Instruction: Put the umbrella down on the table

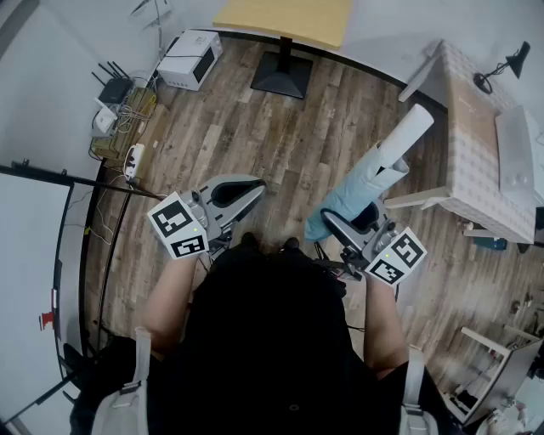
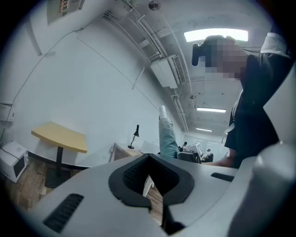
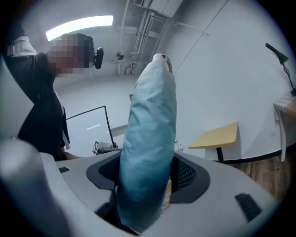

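The folded light-blue umbrella (image 1: 365, 183) stands up out of my right gripper (image 1: 344, 223), white tip pointing toward the table with the checked cloth (image 1: 476, 127). In the right gripper view the umbrella (image 3: 148, 139) fills the gap between the jaws, and the gripper (image 3: 147, 162) is shut on it. My left gripper (image 1: 257, 189) hovers over the wooden floor, left of the umbrella, jaws together and empty. From the left gripper view (image 2: 149, 159) the umbrella (image 2: 167, 136) shows upright in the distance.
On the checked table are a black desk lamp (image 1: 501, 66) and a flat grey item (image 1: 515, 157). A yellow pedestal table (image 1: 285, 19) stands at the back. A white microwave (image 1: 189, 58), router and cables lie on the floor at left. A black-framed white board (image 1: 34, 246) is at far left.
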`<act>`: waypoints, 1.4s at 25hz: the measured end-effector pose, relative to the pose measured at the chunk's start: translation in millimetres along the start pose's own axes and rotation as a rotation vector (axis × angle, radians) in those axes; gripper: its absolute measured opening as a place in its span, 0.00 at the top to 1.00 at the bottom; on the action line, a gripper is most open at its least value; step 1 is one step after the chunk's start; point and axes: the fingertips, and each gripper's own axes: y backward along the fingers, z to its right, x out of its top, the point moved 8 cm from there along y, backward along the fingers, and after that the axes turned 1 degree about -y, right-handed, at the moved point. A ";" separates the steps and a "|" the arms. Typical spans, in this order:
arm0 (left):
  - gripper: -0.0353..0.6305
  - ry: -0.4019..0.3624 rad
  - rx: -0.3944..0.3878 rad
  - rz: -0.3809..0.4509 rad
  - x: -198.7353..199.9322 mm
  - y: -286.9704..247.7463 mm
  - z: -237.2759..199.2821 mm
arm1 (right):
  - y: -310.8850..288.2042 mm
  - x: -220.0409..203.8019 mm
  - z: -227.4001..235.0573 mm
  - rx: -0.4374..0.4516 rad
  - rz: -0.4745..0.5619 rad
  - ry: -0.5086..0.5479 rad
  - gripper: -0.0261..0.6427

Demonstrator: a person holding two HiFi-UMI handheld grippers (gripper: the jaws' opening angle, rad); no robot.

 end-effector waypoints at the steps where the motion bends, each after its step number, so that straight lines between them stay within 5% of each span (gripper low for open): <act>1: 0.94 0.006 0.008 0.004 -0.6 3.2 -0.9 | -1.2 -0.1 -1.4 0.004 -0.005 0.001 0.51; 11: 0.94 0.007 0.010 -0.006 -7.9 5.6 2.2 | -1.1 -10.9 -5.4 -0.013 -0.019 -0.056 0.51; 26: 0.94 -0.028 -0.015 -0.051 -2.9 -6.7 5.1 | 5.1 -10.7 5.6 -0.111 -0.088 0.007 0.51; 35: 0.94 -0.052 0.000 -0.096 -5.4 -29.0 17.9 | 28.2 -4.0 19.0 -0.064 -0.050 0.000 0.51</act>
